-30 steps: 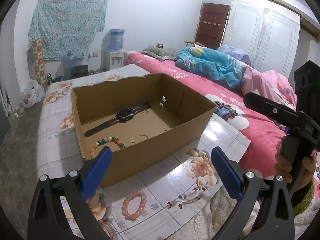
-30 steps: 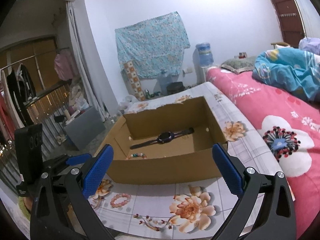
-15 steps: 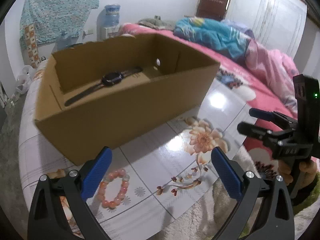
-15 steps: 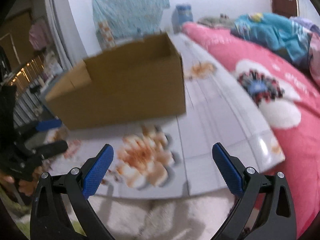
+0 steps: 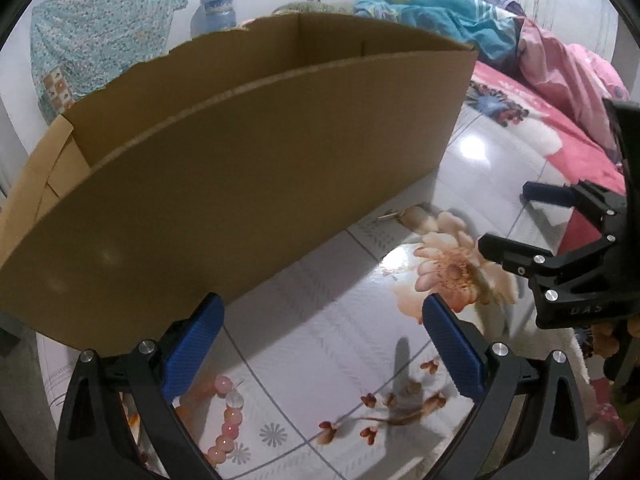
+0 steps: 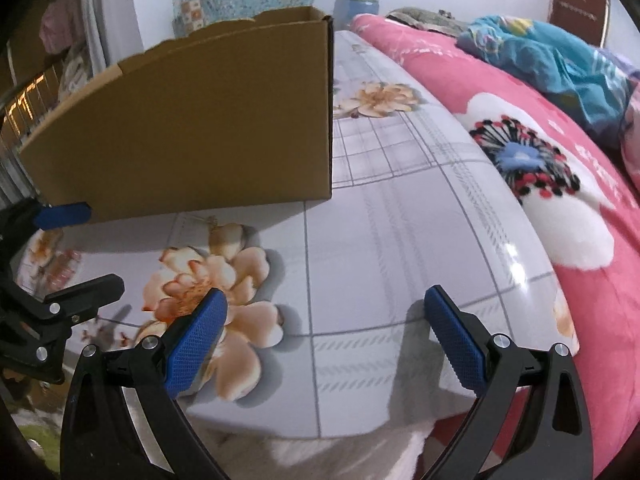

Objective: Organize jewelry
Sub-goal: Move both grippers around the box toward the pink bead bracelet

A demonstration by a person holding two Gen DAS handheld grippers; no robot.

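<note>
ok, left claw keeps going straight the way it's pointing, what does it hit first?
Most likely the near outer wall of the cardboard box, which fills the left wrist view dead ahead of the open left claw. The pink bead bracelet lies lower, by the left finger, so it would probably pass under. Depth is unclear.

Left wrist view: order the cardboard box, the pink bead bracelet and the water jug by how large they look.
1. cardboard box, by far the largest.
2 and 3. water jug and pink bead bracelet look similar; the jug is far off and the left tool hides part of the bracelet, so unranked.

Bracelet (image 5: 226, 420) on table (image 5: 320, 360), before box (image 5: 240, 160); bed (image 6: 520, 160) right.
</note>
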